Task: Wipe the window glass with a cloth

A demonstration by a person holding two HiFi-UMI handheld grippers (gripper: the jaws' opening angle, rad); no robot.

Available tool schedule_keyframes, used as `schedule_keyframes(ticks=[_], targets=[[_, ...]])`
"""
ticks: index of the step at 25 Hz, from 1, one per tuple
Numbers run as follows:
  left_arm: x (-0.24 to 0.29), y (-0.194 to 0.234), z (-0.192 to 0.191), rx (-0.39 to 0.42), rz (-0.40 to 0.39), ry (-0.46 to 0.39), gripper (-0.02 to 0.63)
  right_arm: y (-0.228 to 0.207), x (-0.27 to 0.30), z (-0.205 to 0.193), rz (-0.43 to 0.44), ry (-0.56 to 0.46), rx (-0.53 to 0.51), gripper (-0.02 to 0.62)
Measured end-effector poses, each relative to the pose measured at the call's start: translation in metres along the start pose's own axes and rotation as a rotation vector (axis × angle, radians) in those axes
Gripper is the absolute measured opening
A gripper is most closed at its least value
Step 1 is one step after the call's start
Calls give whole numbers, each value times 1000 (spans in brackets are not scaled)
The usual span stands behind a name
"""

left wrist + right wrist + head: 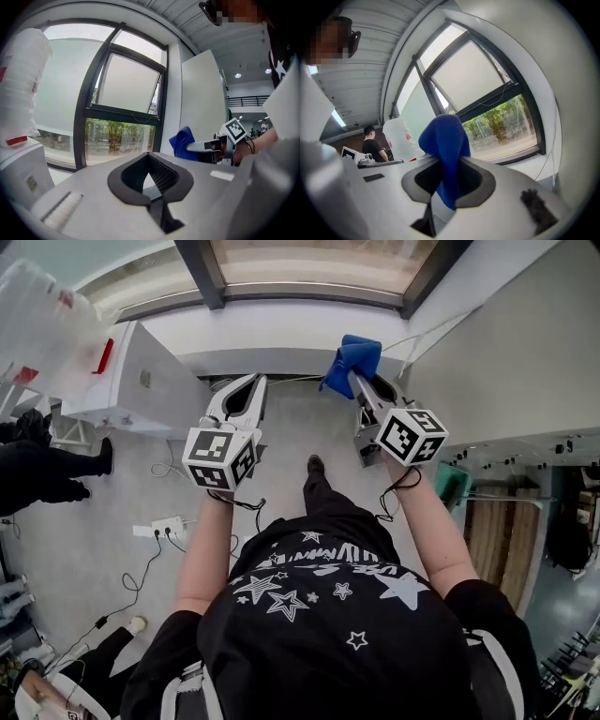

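Observation:
The window glass (319,259) lies straight ahead above a white sill (281,334); it also fills the left gripper view (126,84) and the right gripper view (473,77), framed in dark metal. My right gripper (356,373) is shut on a blue cloth (352,354), which bunches up out of the jaws (445,145) and shows from the side as well (183,142). This cloth is a short way from the glass, not touching it. My left gripper (254,381) is level with the right one, its jaws shut (149,155) with nothing between them.
A white cabinet (141,381) with a plastic-wrapped bundle (37,324) on it stands at the left. A white partition wall (506,362) closes the right side. A power strip (167,526) and cables lie on the floor. A person in black (47,474) is at far left.

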State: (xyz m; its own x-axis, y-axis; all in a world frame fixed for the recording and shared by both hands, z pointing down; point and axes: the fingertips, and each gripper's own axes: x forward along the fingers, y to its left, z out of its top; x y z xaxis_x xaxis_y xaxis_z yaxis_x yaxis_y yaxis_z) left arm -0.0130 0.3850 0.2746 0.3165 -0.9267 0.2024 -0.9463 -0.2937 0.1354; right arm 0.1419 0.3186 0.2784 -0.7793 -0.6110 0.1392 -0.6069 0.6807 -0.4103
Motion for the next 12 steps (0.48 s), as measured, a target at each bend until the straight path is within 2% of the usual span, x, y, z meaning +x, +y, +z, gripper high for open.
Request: schedule_keyframes(ticks=[7, 12], targets=[[50, 25, 22, -26, 87, -1, 9, -51, 40, 36, 46, 15, 4, 72], [91, 37, 35, 18, 105, 1, 9, -87, 74, 60, 74, -12, 15, 72]])
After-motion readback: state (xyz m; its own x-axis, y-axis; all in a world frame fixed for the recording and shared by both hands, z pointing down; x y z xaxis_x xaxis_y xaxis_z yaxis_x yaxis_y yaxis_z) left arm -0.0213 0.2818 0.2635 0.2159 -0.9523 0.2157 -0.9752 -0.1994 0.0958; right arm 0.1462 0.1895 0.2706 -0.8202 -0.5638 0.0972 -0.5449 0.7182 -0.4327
